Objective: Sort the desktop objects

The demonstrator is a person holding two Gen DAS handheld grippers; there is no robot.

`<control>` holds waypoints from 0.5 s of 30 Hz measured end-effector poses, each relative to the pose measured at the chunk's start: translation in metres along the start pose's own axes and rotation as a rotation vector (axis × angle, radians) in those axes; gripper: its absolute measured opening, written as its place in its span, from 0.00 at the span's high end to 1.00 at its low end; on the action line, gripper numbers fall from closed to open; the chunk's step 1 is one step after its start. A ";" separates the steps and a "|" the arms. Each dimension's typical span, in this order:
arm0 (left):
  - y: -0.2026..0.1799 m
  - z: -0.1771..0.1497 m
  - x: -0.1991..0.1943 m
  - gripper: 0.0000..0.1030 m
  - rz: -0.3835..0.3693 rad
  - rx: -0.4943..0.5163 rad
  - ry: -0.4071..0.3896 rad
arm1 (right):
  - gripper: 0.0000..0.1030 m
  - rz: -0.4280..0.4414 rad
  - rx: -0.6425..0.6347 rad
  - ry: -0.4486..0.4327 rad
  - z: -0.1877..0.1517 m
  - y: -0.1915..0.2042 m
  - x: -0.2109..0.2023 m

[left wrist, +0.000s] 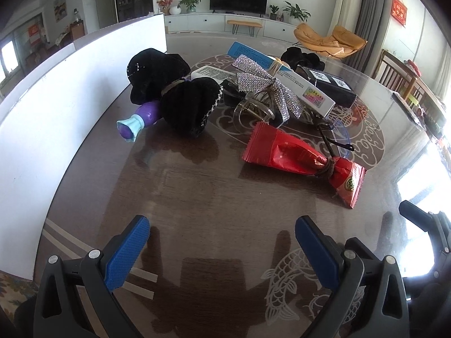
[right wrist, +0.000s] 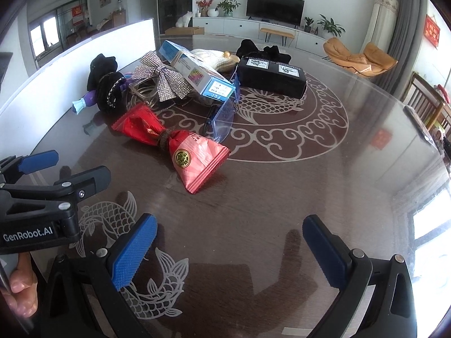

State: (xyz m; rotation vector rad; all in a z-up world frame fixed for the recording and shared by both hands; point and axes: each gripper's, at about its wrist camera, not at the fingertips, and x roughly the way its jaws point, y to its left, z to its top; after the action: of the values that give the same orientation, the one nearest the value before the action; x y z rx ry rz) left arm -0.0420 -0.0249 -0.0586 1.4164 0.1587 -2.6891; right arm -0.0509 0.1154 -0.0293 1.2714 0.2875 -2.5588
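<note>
Left wrist view: the left gripper [left wrist: 222,233] is held wide apart and empty above the table [left wrist: 197,191], and the heap is seen untouched ahead, with the red snack packet [left wrist: 284,152] nearest, the rhinestone bow [left wrist: 262,81] and black scrunchie [left wrist: 180,95] behind. Right wrist view: the right gripper [right wrist: 229,239] is likewise spread wide, nothing gripped; the black box [right wrist: 270,77] and blue carton [right wrist: 197,74] are piled together, so sorting is judged barely begun

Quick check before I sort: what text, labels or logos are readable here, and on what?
"GenRobot.AI": on the left tongs' black body.
Red snack packet: round gold emblem, characters too small to read.
Blue-and-white box: printed labels, blurred.
Black box: two white labels, unreadable.
Red wall hanging: unreadable.
</note>
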 end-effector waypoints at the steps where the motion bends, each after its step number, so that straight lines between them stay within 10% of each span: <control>1: 0.000 0.000 0.001 0.00 0.001 -0.002 0.004 | 0.00 0.001 -0.001 0.000 0.000 0.000 0.000; 15: 0.005 -0.002 0.003 0.00 0.026 -0.013 0.022 | 0.00 0.056 0.008 0.037 0.009 -0.004 0.010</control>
State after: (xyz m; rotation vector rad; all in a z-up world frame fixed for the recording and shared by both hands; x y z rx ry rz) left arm -0.0418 -0.0302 -0.0624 1.4344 0.1587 -2.6481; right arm -0.0644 0.1149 -0.0319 1.3120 0.2456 -2.4949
